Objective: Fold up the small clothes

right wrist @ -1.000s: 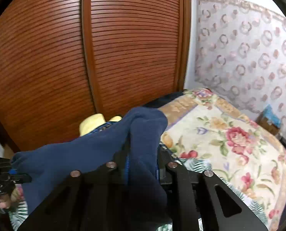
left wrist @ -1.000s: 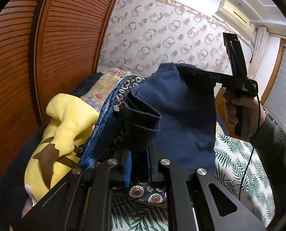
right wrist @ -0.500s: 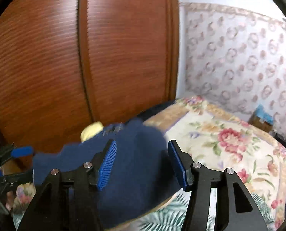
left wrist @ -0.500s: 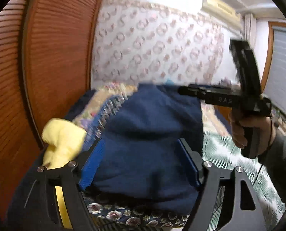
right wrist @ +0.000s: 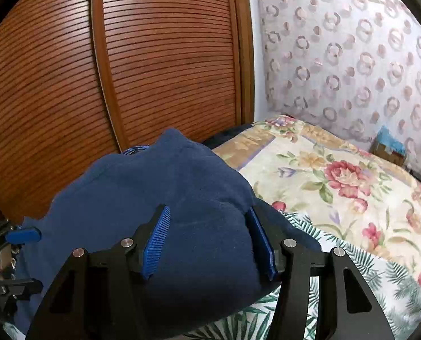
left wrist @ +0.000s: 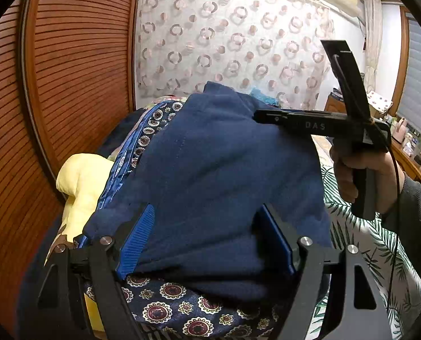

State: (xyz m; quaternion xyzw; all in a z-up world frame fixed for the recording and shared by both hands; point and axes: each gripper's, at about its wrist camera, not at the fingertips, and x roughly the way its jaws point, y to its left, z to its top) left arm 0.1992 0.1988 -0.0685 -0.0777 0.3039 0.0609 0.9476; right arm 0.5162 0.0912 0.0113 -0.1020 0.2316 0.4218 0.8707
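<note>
A dark navy fleece garment (left wrist: 219,175) lies folded on top of a pile of clothes on the bed; it also fills the lower middle of the right wrist view (right wrist: 165,198). My left gripper (left wrist: 204,243) is open, its blue pads on either side of the garment's near edge, not pinching it. My right gripper (right wrist: 210,240) is open too, jaws spread around the garment's other side. The right gripper's body (left wrist: 323,126) shows in the left wrist view, held by a hand above the garment's right edge.
Under the navy garment lies a blue patterned cloth (left wrist: 159,308), beside a yellow plush toy (left wrist: 83,181). A slatted wooden wardrobe (right wrist: 125,70) stands close behind. A floral quilt (right wrist: 338,175) and leaf-print sheet (left wrist: 360,243) cover the bed.
Both grippers were shut on the navy garment a second ago; both have opened and let go. The garment has dropped onto the pile and lies flatter.
</note>
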